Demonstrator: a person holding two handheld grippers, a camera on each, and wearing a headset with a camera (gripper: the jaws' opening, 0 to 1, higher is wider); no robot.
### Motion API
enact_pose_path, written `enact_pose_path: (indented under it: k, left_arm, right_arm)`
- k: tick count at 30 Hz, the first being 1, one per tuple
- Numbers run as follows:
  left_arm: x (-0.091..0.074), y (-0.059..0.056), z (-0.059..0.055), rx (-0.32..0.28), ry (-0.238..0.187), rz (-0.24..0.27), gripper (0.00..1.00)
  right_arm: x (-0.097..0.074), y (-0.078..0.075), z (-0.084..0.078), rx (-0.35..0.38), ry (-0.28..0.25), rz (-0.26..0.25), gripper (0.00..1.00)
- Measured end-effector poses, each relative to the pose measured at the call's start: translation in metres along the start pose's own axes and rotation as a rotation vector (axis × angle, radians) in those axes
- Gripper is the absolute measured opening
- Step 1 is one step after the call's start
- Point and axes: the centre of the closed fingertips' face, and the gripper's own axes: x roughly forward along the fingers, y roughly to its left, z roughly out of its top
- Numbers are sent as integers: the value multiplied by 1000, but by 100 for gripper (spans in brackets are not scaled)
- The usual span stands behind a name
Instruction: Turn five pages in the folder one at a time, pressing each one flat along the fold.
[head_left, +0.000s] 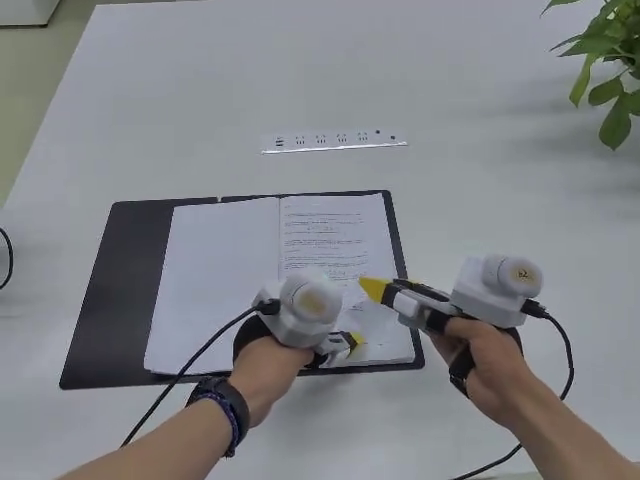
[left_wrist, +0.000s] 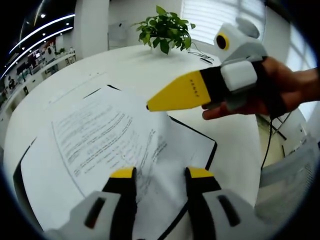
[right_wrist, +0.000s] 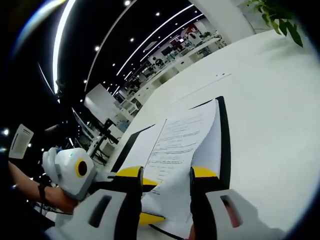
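Note:
A black folder (head_left: 118, 292) lies open on the white table, blank page on the left, printed page (head_left: 330, 235) on the right. My right gripper (head_left: 372, 289) reaches in from the right over that page's lower part. In the right gripper view it (right_wrist: 166, 175) is open, and the printed page (right_wrist: 186, 134) curls up between its jaws. My left gripper (head_left: 346, 344) is at the folder's bottom right corner. Seen in its own view it (left_wrist: 161, 175) is open just above the printed page (left_wrist: 95, 135), with the right gripper (left_wrist: 172, 92) ahead of it.
A white power strip (head_left: 333, 141) lies beyond the folder. A potted plant (head_left: 610, 70) stands at the table's far right. Black cables trail from both grippers toward the near edge. Floor shows past the table's left edge (head_left: 40, 130).

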Motion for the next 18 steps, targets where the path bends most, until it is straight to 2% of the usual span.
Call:
enact_pose_path:
  k: [6, 9, 13, 18]
  left_arm:
    - [-12, -10, -4, 4, -4, -28, 46]
    - [-19, -17, -9, 42, 9, -46, 50]
    - [-32, -16, -14, 41, 0, -39, 53]
    - [-46, -12, -14, 39, -18, -23, 56]
  right_arm:
    - [-9, -1, -4, 19, -11, -3, 28]
    - [-15, 0, -8, 24, -13, 4, 21]
    - [-20, 1, -13, 32, -17, 2, 13]
    - [-22, 6, -16, 40, -25, 7, 3]
